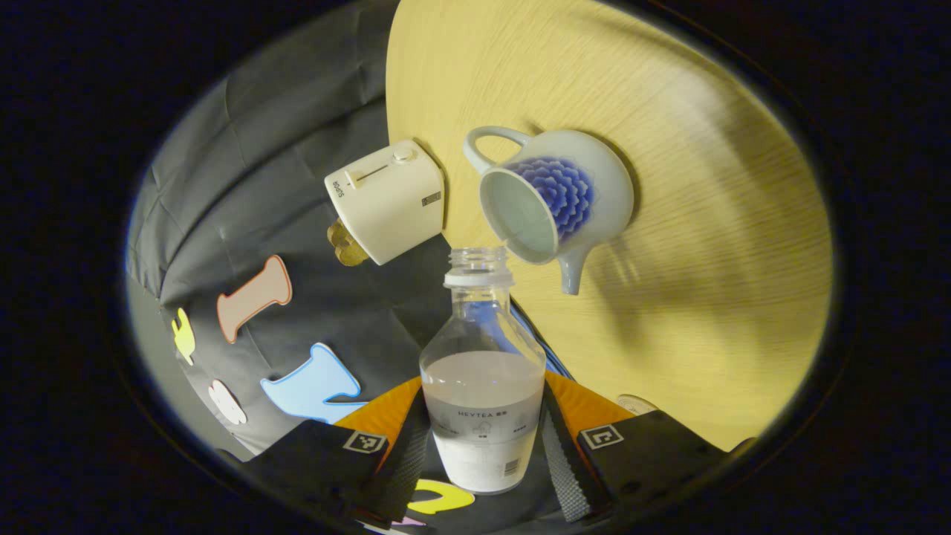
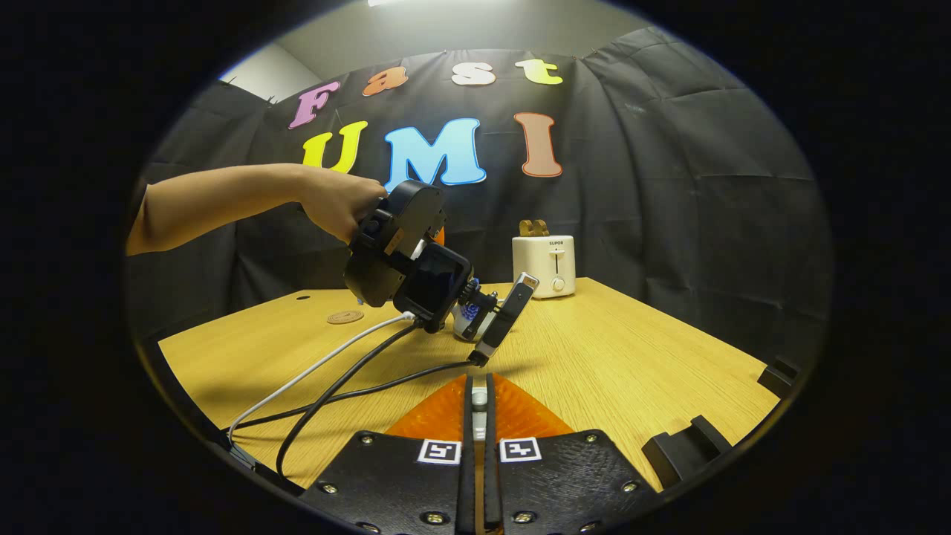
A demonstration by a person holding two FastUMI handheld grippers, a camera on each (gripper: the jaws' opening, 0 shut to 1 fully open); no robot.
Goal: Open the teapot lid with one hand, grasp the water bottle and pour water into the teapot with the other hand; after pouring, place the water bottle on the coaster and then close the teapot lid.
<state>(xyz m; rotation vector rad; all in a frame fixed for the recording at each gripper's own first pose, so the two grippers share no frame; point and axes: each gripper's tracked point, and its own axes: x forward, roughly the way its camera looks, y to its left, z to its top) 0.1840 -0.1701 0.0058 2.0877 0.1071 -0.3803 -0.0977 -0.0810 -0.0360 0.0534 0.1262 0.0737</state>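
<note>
While the water bottle [image 1: 483,438] has a printed label, the left gripper [image 1: 484,405] is clamped on its sides, neck tipped right at the lidless teapot [image 1: 605,200] on the bench [image 1: 706,312]. Right gripper [image 2: 479,386] is nearly together, pinching a small pale piece [image 2: 480,401] I can't make out.

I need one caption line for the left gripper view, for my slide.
Left tongs grip an uncapped water bottle, tilted toward the lidless teapot beside a toaster.
</note>
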